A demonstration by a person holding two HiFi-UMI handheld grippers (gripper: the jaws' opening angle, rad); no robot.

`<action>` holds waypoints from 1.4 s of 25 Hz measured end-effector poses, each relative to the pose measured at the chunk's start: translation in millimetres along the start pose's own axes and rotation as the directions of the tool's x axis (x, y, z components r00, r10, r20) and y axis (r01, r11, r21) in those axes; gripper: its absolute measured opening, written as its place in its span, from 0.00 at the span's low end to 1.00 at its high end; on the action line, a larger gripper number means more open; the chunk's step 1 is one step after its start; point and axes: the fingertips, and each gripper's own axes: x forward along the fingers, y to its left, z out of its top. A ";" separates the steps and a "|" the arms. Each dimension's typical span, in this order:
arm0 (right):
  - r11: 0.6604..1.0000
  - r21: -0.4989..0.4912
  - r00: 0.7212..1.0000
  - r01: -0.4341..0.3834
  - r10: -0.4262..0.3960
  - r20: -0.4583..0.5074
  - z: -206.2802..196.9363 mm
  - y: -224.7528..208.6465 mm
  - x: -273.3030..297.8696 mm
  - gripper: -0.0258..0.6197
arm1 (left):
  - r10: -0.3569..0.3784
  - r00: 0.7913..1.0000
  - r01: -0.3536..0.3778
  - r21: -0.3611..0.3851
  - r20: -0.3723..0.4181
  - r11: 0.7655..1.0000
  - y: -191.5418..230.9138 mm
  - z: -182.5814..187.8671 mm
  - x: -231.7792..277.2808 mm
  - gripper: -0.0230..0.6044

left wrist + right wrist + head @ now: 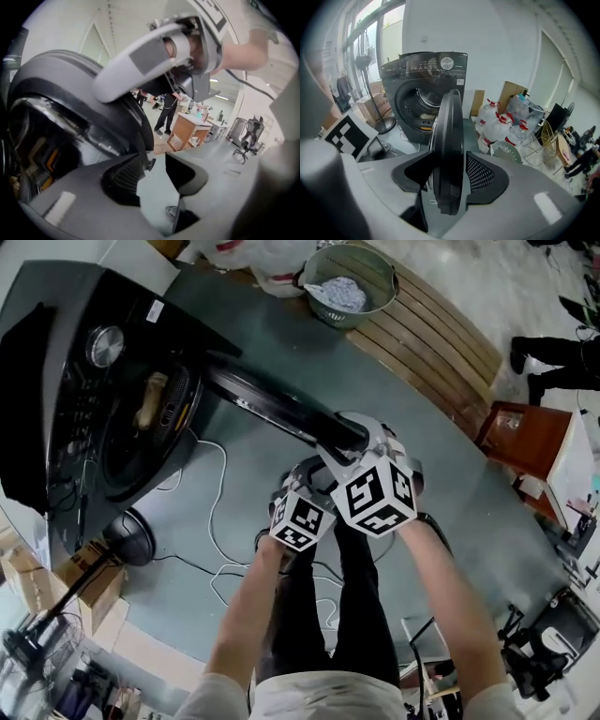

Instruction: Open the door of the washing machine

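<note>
The washing machine's (66, 352) round, dark, glossy door (281, 409) stands swung wide open over the smooth grey-green floor (272, 324), near a slatted wooden platform (441, 343). The right tool (449, 176) clamps the door's free rim edge-on between its pads. The left tool (154, 168) is parted and empty, just beside that rim.

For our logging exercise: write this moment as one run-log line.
door: open | right gripper: closed on door edge | left gripper: open, empty, beside door
</note>
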 end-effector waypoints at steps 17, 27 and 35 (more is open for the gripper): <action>0.987 0.038 0.987 0.159 -0.159 -0.014 -2.2 -78.0 0.6 0.37 | 0.267 0.957 -0.270 0.011 0.116 0.963 162.8 63.1 -71.4 0.36; 0.991 -0.036 0.991 0.132 -0.133 -0.028 5.5 -133.7 9.7 0.38 | 0.380 0.919 -0.378 -0.042 0.106 0.925 199.9 105.9 -82.7 0.33; 0.987 -0.147 0.998 0.063 -0.065 -0.008 26.1 -184.6 25.8 0.39 | 0.505 0.858 -0.496 -0.106 0.096 0.862 236.3 137.6 -72.5 0.33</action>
